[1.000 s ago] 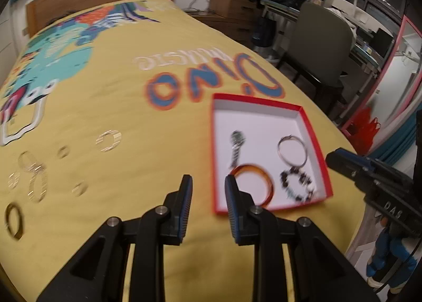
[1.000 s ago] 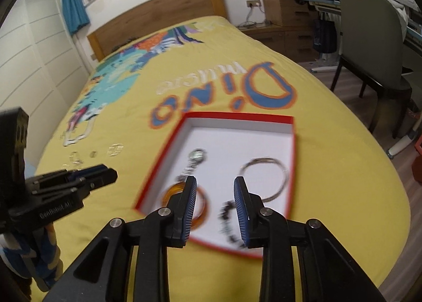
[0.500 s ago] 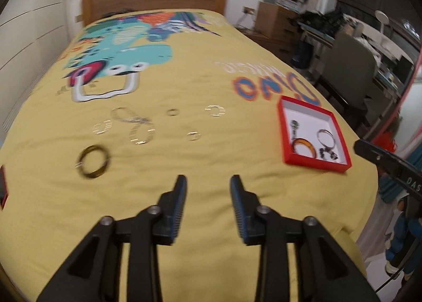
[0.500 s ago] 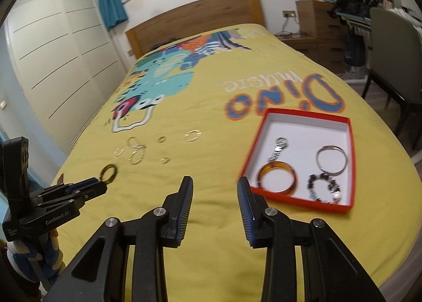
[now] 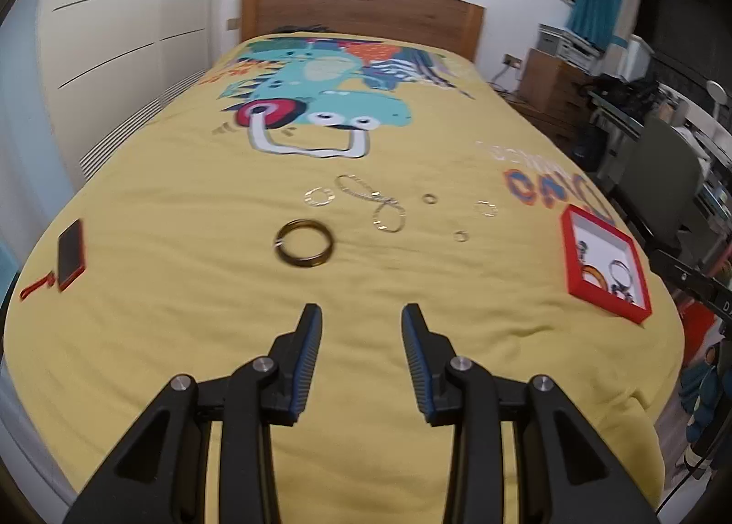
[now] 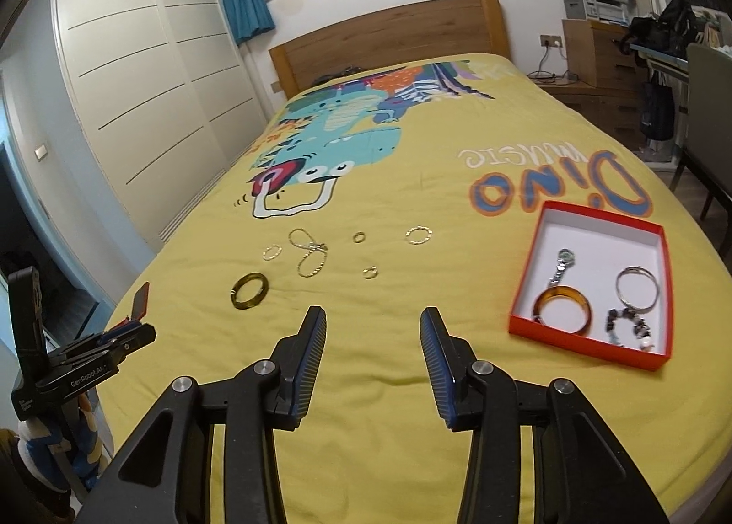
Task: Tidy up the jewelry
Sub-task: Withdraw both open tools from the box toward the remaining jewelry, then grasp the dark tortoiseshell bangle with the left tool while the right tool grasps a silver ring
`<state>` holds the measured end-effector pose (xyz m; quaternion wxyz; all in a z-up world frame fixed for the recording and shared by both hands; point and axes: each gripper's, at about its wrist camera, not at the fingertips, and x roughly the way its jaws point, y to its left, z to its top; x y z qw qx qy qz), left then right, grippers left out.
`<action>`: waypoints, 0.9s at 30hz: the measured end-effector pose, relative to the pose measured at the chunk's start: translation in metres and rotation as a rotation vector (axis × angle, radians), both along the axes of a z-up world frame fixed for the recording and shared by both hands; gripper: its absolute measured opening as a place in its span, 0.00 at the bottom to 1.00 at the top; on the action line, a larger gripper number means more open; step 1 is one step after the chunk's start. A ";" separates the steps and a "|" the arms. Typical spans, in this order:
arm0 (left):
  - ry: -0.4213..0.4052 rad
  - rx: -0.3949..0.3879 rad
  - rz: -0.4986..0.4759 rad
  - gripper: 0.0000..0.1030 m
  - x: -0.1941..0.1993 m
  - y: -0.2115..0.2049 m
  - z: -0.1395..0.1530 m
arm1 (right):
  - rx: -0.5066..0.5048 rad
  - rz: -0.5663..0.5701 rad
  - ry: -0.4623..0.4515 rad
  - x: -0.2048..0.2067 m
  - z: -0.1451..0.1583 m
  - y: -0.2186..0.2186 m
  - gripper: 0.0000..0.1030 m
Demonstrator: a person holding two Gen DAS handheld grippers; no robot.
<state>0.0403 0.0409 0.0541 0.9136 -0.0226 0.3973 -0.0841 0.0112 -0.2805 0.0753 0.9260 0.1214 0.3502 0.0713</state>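
A red box (image 6: pixel 526 281) with a white inside lies on the yellow bedspread at the right; it also shows in the left wrist view (image 5: pixel 578 284). It holds an amber bangle (image 6: pixel 562 303), a silver hoop (image 6: pixel 637 289), a beaded bracelet (image 6: pixel 629 326) and a small watch (image 6: pixel 562 267). Loose on the bed lie a dark gold bangle (image 5: pixel 304 243) (image 6: pixel 249 290), a thin gold chain (image 5: pixel 377 204) (image 6: pixel 310 255) and several small rings (image 6: pixel 419 235). My left gripper (image 5: pixel 361 332) is open and empty, short of the dark bangle. My right gripper (image 6: pixel 373 332) is open and empty, left of the box.
A phone in a red case (image 5: pixel 70 253) lies near the bed's left edge. A wooden headboard (image 6: pixel 389 39) stands at the far end. A chair (image 5: pixel 659 172) and a desk stand to the right of the bed. A wardrobe (image 6: pixel 137 89) lines the left wall.
Both grippers pulled back and up from the red box and opened wider. The left view swung left, so the loose jewelry now lies ahead of it.
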 end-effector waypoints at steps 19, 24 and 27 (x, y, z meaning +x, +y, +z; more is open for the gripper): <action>0.117 -0.025 0.135 0.35 0.066 0.055 -0.062 | -0.033 0.046 0.057 0.069 -0.049 0.033 0.44; 0.160 -0.073 0.154 0.35 0.107 0.060 -0.086 | -0.040 0.064 0.113 0.106 -0.075 0.038 0.44; 0.185 -0.080 0.173 0.35 0.137 0.063 -0.101 | -0.046 0.075 0.135 0.126 -0.088 0.041 0.44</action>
